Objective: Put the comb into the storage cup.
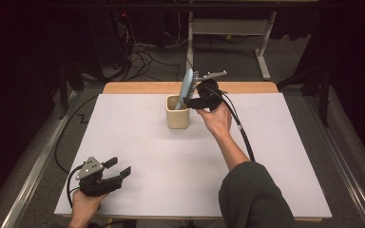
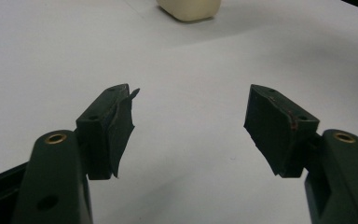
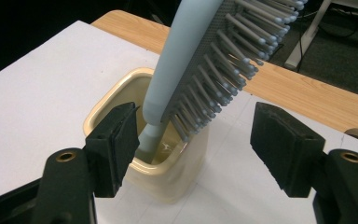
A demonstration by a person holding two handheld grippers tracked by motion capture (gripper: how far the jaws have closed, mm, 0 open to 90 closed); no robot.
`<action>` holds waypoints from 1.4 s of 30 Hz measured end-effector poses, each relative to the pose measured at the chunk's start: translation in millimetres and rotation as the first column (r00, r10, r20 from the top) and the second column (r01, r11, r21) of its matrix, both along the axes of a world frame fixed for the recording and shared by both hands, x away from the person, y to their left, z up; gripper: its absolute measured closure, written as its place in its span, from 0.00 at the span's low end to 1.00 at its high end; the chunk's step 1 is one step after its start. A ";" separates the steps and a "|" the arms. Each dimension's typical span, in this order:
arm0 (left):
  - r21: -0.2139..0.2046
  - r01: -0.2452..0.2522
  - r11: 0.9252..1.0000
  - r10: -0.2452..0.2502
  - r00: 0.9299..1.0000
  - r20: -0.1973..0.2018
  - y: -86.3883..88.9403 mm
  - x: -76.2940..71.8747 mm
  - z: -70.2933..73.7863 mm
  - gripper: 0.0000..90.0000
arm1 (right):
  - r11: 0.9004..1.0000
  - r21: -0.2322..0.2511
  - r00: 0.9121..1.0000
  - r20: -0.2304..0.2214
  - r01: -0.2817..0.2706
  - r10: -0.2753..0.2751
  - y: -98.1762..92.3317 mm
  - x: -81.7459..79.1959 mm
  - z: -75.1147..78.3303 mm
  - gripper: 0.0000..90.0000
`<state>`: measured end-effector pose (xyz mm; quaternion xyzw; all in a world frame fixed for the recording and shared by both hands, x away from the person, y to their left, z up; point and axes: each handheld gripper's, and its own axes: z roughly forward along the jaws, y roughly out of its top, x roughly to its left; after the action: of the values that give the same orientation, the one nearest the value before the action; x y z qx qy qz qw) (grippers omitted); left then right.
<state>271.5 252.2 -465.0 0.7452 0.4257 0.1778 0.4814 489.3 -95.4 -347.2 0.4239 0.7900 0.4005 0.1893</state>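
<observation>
Down at seven o'clock on the white table, the left gripper rests with jaws wide and empty. Up near twelve, the cream cup holds a pale blue hairbrush handle-down, leaning toward one o'clock — the right gripper hovers just beside it, jaws parted, pads clear of the brush.

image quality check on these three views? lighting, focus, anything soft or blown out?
High view: white table cover bright, surroundings nearly black, overall soft. Left gripper view: fingers fairly sharp and dark, cup cropped at the top edge. Right gripper view: brush and cup reasonably sharp, small glare inside the cup, background dark.
</observation>
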 end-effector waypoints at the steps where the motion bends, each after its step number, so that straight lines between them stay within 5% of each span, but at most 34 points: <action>1: 0.000 0.000 1.000 0.000 1.000 0.000 0.0 0.0 0.0 0.37 | 1.000 0.003 1.000 0.008 -0.004 0.004 -0.4 -1.1 0.2 0.36; 42: -0.001 -0.011 1.000 0.011 1.000 -0.006 0.4 0.4 -0.6 0.36 | 0.999 0.044 0.998 0.059 -0.011 0.009 -46.0 -32.7 1.0 0.37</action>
<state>271.9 252.6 -465.7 0.7432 0.4315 0.1779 0.4794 456.6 -141.4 -346.2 0.4120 0.7772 0.4311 0.2009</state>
